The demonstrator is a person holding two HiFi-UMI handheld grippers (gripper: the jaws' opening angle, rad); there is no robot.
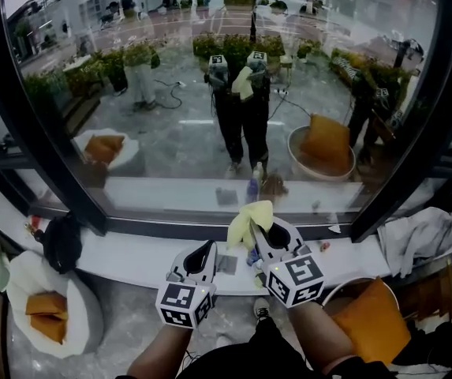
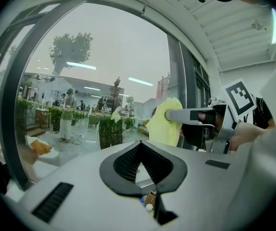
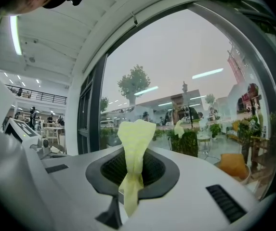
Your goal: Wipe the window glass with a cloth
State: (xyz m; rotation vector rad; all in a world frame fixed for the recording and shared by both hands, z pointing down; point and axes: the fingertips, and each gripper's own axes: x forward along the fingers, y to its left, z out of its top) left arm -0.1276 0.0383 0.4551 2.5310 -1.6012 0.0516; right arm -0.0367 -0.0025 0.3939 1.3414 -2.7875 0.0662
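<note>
Right gripper view showed the right gripper (image 3: 134, 154) with its jaws clamped on a yellow cloth (image 3: 137, 131), which stood up out of them toward 12 o'clock and trailed a thin tail toward 6. Left gripper view showed the left gripper (image 2: 140, 146) with its jaws closed tip to tip and nothing between them; the cloth hung at its 2 o'clock. From the head view both grippers sat side by side at 6 o'clock over the white sill (image 1: 135, 260), and the cloth pointed up at the glass (image 1: 186, 144); contact could not be told. The glass filled the frame from 9 through 12 to 3 and mirrored the grippers at 12. A black bundle (image 1: 61, 243) lay on the sill at 8 o'clock, with a white bowl (image 1: 27, 272) holding an orange cushion (image 1: 48, 314) just below it. Another bowl (image 1: 342, 287) sat at 5 and a crumpled towel (image 1: 415, 237) at 4.
</note>
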